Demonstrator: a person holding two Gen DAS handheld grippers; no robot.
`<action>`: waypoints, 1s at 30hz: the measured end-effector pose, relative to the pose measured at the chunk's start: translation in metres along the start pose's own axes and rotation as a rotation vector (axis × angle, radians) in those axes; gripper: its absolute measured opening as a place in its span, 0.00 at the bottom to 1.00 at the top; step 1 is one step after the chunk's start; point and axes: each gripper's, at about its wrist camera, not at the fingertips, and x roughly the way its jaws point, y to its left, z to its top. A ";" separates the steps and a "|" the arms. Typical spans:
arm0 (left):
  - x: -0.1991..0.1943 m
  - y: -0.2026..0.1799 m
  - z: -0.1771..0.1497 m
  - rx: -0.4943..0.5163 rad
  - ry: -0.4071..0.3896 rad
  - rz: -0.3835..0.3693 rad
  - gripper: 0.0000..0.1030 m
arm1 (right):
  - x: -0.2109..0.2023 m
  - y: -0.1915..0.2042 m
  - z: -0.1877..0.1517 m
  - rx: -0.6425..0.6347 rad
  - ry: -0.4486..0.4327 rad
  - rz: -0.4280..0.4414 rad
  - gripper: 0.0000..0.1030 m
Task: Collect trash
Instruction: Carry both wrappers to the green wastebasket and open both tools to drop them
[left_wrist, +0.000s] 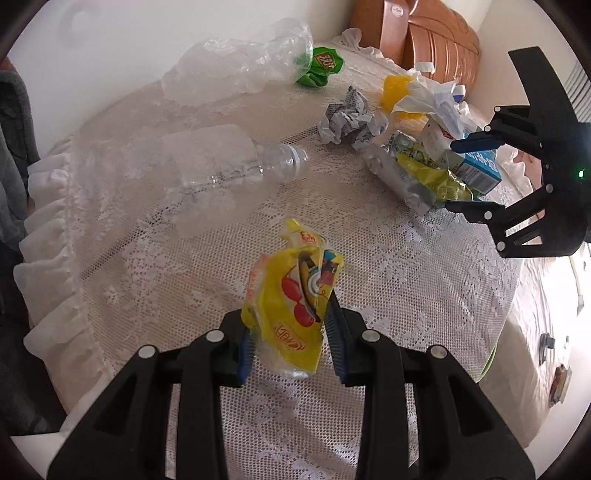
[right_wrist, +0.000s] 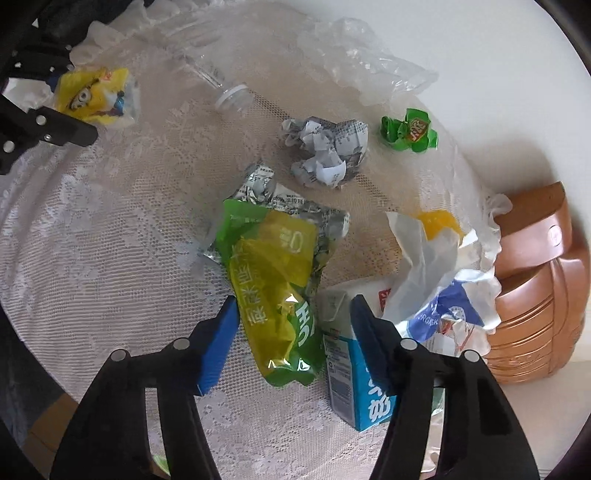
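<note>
Right gripper (right_wrist: 291, 343): spread as I read it, straddling the green pouch (right_wrist: 273, 295), which lies between the pads; the left pad looks just at the pouch's edge, but I can't say it presses.
Pouch axis: long way runs from between my jaws up and away to its crumpled silver end; the pads sit across it, near its close end.
Carton (right_wrist: 351, 376): blue and white, just right of the pouch, partly under the right finger; a risk of catching both.
Left gripper (left_wrist: 291, 332): pinching the yellow wrapper (left_wrist: 291, 295), lifted above the table (left_wrist: 424, 295).
Nearer hand: right, for the pouch.
Farther trash: paper ball (right_wrist: 325, 151), green wrapper (right_wrist: 410, 131), bottle (right_wrist: 221, 88), clear bag (right_wrist: 369, 62).
Containers: no bin in either view.
</note>
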 end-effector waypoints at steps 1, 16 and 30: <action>0.001 0.000 0.001 -0.005 -0.002 -0.001 0.32 | -0.001 0.001 0.002 0.000 0.001 -0.004 0.56; -0.010 0.017 0.003 -0.030 -0.049 -0.010 0.32 | -0.030 -0.003 0.003 0.358 -0.065 0.164 0.27; -0.026 -0.034 0.014 0.140 -0.061 -0.010 0.32 | -0.103 -0.013 -0.149 1.295 -0.435 0.334 0.27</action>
